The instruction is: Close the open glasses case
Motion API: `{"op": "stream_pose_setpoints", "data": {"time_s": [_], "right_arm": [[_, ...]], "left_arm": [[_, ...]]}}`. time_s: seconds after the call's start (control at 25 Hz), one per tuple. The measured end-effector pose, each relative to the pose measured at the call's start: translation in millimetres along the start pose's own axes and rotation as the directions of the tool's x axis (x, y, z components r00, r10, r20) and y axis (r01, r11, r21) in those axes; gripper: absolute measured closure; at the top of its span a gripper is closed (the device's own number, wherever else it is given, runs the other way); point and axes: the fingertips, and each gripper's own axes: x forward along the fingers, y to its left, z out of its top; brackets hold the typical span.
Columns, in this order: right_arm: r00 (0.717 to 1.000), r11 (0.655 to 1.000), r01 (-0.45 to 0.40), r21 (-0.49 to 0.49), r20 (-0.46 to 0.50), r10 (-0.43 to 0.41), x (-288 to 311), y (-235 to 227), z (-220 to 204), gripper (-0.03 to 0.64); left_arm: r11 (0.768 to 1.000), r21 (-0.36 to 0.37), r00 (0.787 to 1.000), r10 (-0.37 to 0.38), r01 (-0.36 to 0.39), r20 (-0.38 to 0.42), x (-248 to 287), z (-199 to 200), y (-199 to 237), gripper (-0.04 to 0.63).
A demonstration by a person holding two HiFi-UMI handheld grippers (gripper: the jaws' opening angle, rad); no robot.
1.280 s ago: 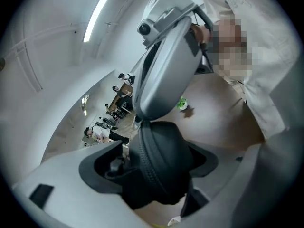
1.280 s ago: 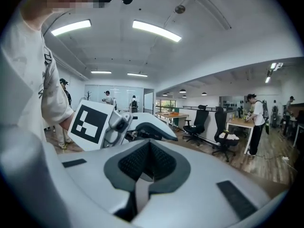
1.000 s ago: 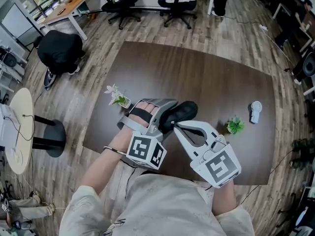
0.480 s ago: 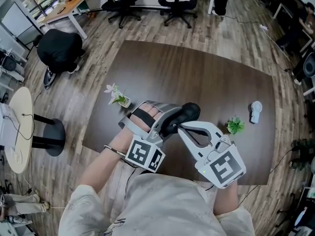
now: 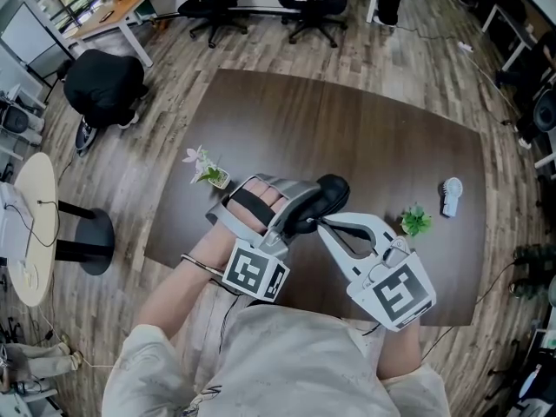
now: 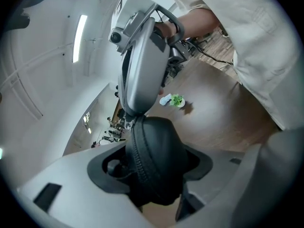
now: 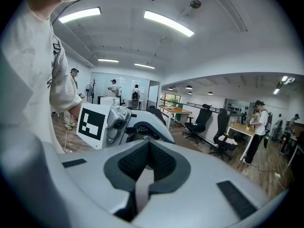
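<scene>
1. Left gripper [image 5: 288, 210] fingers, just closed in, clamp the glasses case [image 5: 321, 198] over the tabletop [image 5: 373, 137].
2. Right gripper [image 5: 320, 222] fingers pressed together, tips at the case's zipper seam.
3. Case's long axis runs away from my left fingers; right is nearer the zip.

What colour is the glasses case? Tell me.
Black, zipper included; the glasses case shows best in the left gripper view.

- I see a dark wooden table [image 5: 365, 129] filling the middle of the head view.
- At the table's left edge stands a small pot of white flowers [image 5: 207, 170].
- Near its right edge are a little green plant [image 5: 415, 222] and a small white object [image 5: 450, 196].
- Left of the table I see a round pale side table [image 5: 35, 233]; beyond its far edge, black office chairs [image 5: 217, 3].
</scene>
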Motion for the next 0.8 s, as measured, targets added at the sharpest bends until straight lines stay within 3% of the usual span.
{"op": "stream_pose_setpoints", "data": {"time_s": [0.08, 0.16, 0.2, 0.32, 0.44, 0.52, 0.6, 0.68, 0.8], "right_arm": [[0.992, 0.993, 0.12, 0.02, -0.033, -0.12, -5.8, -21.9, -12.0, 0.618], [0.962, 0.949, 0.274, 0.154, -0.028, -0.273, -28.8, -64.0, -31.1, 0.618], [0.954, 0.928, 0.297, 0.227, -0.021, -0.3, -42.4, -79.2, -36.1, 0.62], [0.947, 0.918, 0.304, 0.256, 0.026, -0.32, -53.6, -86.1, -25.4, 0.618], [0.947, 0.944, 0.22, 0.245, 0.178, -0.266, -33.8, -67.3, 2.1, 0.617], [0.943, 0.976, 0.183, 0.122, 0.258, -0.209, -23.1, -50.4, 19.4, 0.58], [0.964, 0.988, 0.147, -0.043, 0.231, -0.133, -15.3, -33.7, 22.8, 0.415], [0.997, 0.977, 0.065, -0.203, 0.057, -0.054, -7.5, -22.6, 3.1, 0.359], [0.987, 0.912, -0.059, -0.406, -0.159, -0.007, 8.6, -14.2, -18.7, 0.26]], "left_arm": [[1.0, -0.013, 1.0, 0.025, -0.025, -0.012, -2.5, -10.0, 4.6, 0.317], [0.997, -0.051, 0.997, 0.056, -0.059, -0.059, -10.0, -34.3, 12.8, 0.348], [0.996, -0.058, 0.994, 0.064, -0.069, -0.087, -13.1, -46.2, 17.4, 0.346], [0.996, -0.044, 0.992, 0.075, -0.08, -0.099, -14.8, -49.4, 26.9, 0.343], [0.996, -0.045, 0.996, 0.075, -0.077, -0.052, -16.1, -31.9, 25.0, 0.339], [0.997, -0.041, 0.997, 0.068, -0.069, -0.024, -18.9, -23.4, 22.8, 0.337], [0.998, -0.018, 0.998, 0.062, -0.062, -0.004, -22.7, -17.7, 21.7, 0.336], [0.998, 0.03, 0.999, 0.05, -0.051, 0.013, -26.7, -13.0, 19.0, 0.336], [0.995, 0.098, 0.998, 0.011, -0.016, 0.057, -32.1, -1.3, 9.7, 0.333]]}}
